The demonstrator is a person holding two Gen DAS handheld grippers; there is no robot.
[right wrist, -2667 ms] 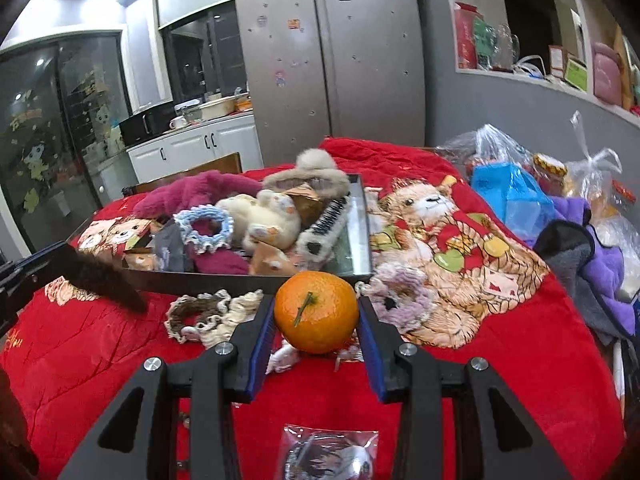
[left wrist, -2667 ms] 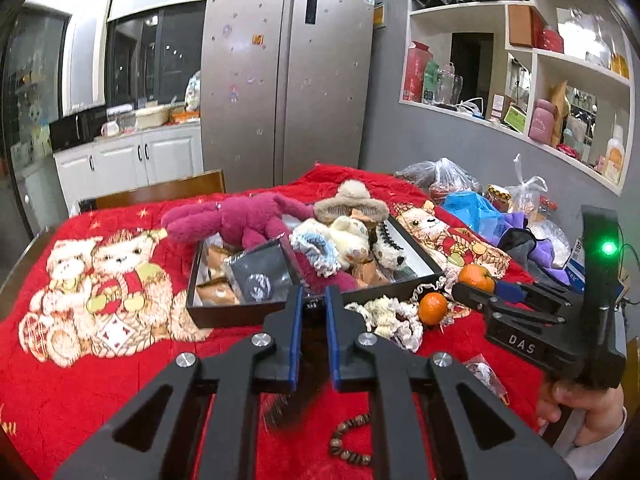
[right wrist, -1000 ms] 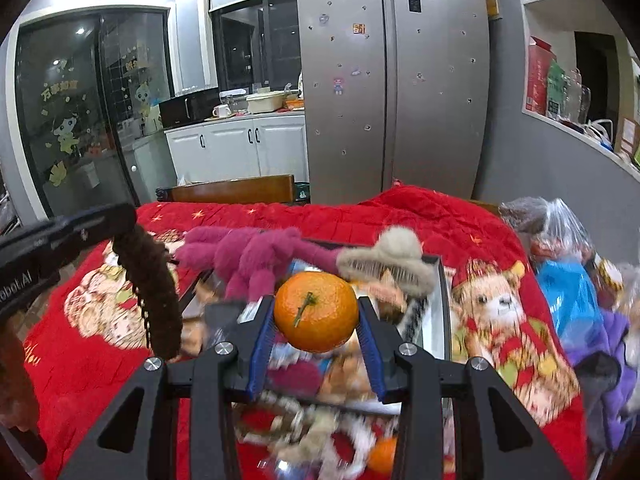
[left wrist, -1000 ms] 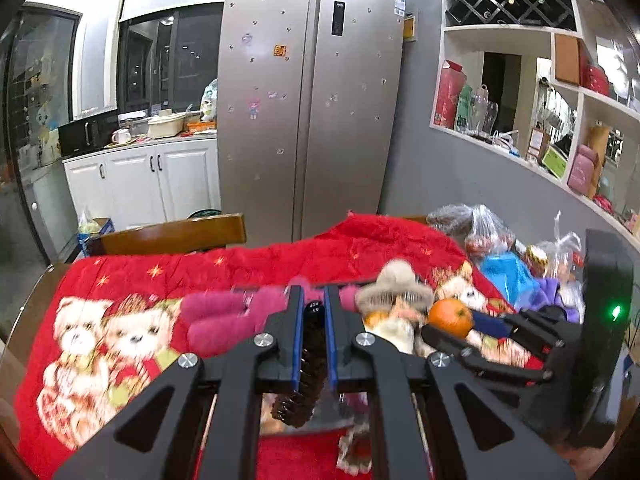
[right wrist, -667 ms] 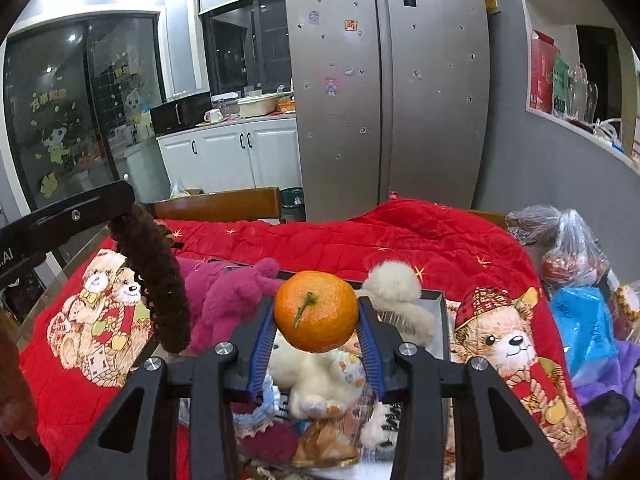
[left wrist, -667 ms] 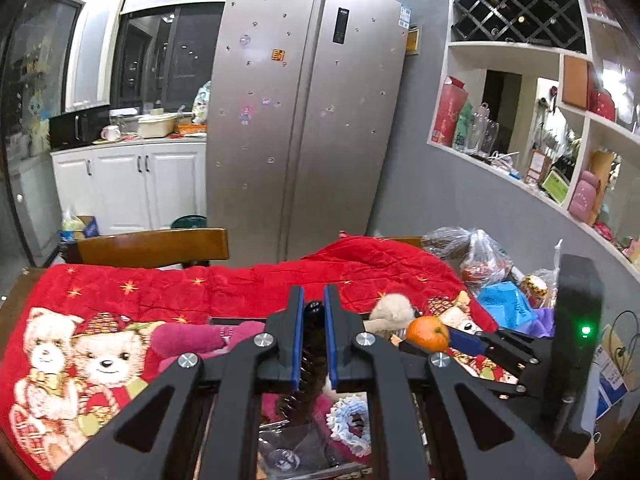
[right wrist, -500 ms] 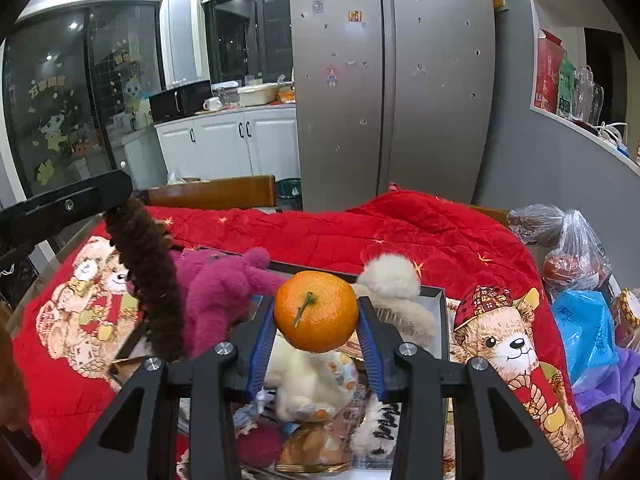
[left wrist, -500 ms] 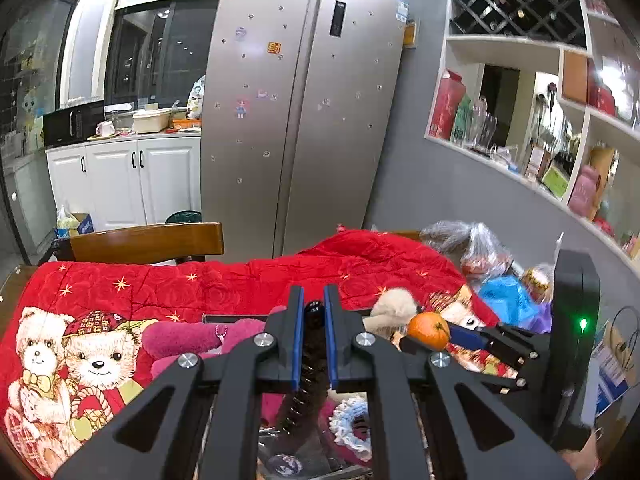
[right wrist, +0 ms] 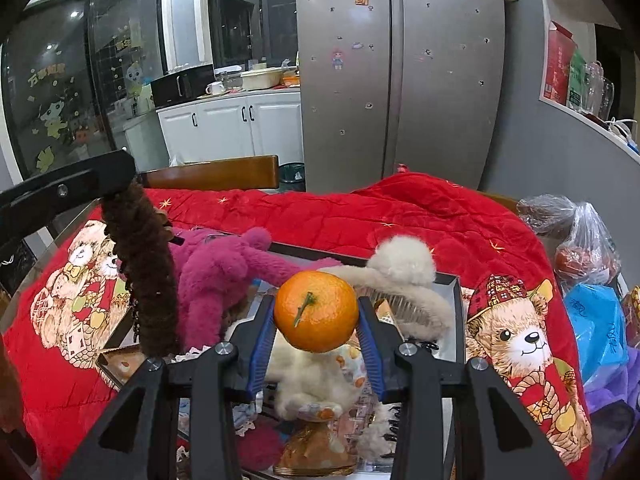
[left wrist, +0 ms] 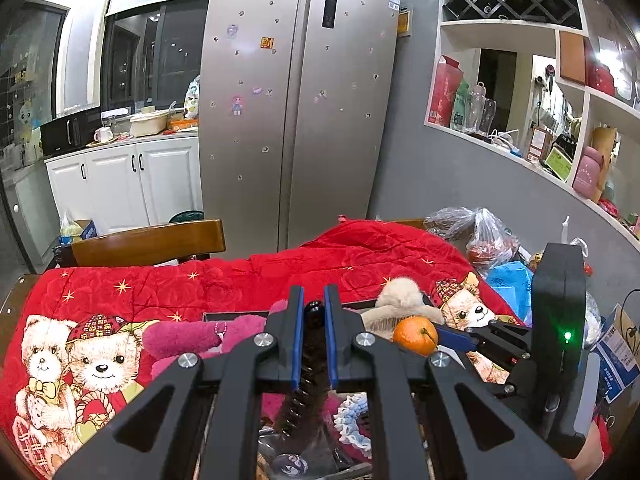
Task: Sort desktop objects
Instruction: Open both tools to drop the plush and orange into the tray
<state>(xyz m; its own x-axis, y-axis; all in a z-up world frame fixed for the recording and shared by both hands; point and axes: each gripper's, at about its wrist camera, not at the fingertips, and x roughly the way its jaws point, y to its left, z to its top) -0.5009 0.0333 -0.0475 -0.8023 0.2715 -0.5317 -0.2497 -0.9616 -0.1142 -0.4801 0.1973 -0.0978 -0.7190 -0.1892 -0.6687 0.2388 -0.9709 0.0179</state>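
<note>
Table cover: a red quilted blanket (right wrist: 400, 216) printed with teddy bears and gold stars lies over the table, a brown wooden chair back (right wrist: 216, 174) just behind its far edge.
Tray: a dark, shallow rectangular tray (right wrist: 454, 280) sits on the blanket, heaped with soft items; both grippers hang above it.
Pink plush: a magenta long-limbed plush toy (right wrist: 224, 272) sprawls over the tray's left part, one arm stretched toward the middle.
Cream plush: a beige fluffy piece with a round pompom (right wrist: 404, 264) lies across the far right of the tray, touching the pink arm; a pale plush figure (right wrist: 312, 376) lies below it.
Bags: clear and blue plastic bags (right wrist: 592, 312) are piled at the blanket's right edge, near the grey wall.
Left gripper: the left gripper (left wrist: 314, 320) has its blue-padded jaws clamped tight on a dark brown fuzzy hair clip (right wrist: 140, 272), which hangs straight down over the tray's left end, beside the pink plush.
Right gripper: the right gripper (right wrist: 316, 328) has its jaws pressed on both sides of a round orange tangerine with a green stem (right wrist: 316, 310), held in the air above the tray's middle.
Scrunchie: a small white and blue frilled scrunchie (left wrist: 352, 424) lies inside the tray.
</note>
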